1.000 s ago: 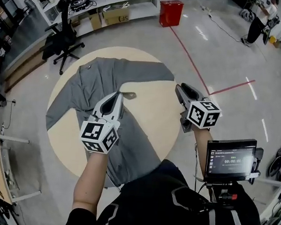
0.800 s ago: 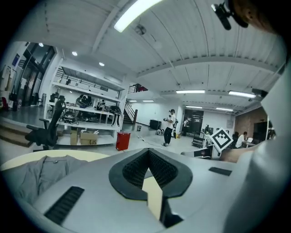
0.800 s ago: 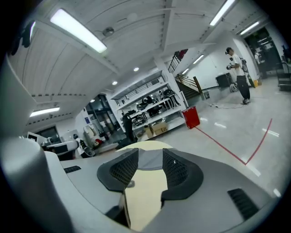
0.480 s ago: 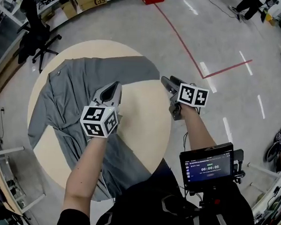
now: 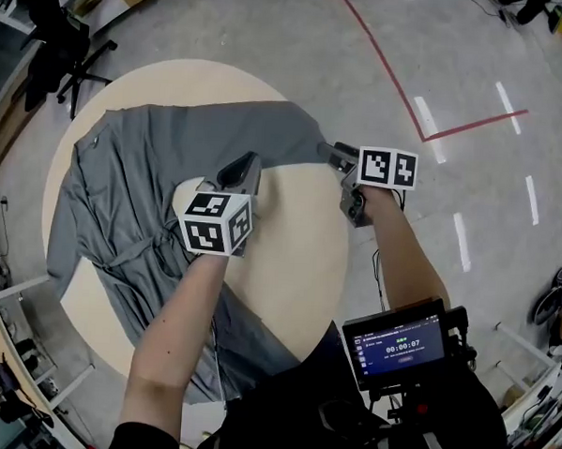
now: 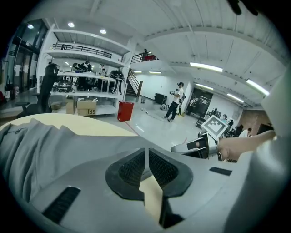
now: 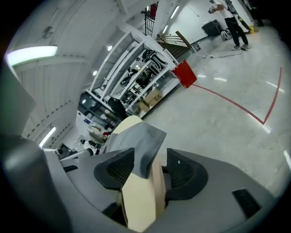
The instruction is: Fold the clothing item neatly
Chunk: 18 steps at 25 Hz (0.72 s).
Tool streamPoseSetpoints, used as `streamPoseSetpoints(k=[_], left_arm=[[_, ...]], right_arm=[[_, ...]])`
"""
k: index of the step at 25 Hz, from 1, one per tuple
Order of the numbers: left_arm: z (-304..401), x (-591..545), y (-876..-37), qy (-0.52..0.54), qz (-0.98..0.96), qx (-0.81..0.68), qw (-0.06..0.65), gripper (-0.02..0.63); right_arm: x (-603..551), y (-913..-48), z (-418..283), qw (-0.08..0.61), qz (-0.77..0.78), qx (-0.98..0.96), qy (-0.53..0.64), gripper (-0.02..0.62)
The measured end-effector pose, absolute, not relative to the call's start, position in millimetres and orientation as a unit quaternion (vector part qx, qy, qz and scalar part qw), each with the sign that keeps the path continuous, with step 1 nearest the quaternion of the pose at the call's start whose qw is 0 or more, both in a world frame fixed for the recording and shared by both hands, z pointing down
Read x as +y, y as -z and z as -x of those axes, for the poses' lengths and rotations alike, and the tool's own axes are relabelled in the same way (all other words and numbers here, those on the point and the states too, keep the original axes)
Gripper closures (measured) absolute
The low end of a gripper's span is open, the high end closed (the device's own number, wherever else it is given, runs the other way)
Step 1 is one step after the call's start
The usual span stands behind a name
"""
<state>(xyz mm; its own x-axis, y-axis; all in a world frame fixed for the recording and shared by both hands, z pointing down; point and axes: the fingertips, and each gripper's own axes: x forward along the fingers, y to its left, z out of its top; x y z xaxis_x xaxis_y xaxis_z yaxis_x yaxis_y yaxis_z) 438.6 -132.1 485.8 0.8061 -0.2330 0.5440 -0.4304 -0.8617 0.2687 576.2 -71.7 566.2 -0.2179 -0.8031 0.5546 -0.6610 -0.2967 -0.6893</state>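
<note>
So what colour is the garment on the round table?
The garment is plain grey; head view shows it best.

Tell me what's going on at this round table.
A person holds a gripper in each hand over a grey garment spread out on the round beige table. The left gripper is shut and empty, beside the garment's body. The right gripper has just been opening its jaws and points at the sleeve end near the table's edge. The sleeve shows between the jaws, but they do not press on it. No fold is made yet.
</note>
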Motion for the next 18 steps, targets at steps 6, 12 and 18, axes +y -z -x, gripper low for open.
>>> streamPoseSetpoints(k=[6, 12, 18], left_arm=[[-448.6, -129.5, -488.1, -0.261, -0.932, -0.169, 0.188, 0.603], [-445.9, -128.1, -493.0, -0.269, -0.929, -0.172, 0.187, 0.603], [-435.9, -122.6, -478.9, -0.264, -0.929, -0.185, 0.183, 0.603]], right_arm=[[-78.8, -585.1, -569.7, 0.072, 0.604, 0.587, 0.535, 0.39], [-84.9, -584.7, -570.6, 0.094, 0.599, 0.59, 0.533, 0.434], [-88.2, -556.0, -585.0, 0.089, 0.615, 0.6, 0.503, 0.568]])
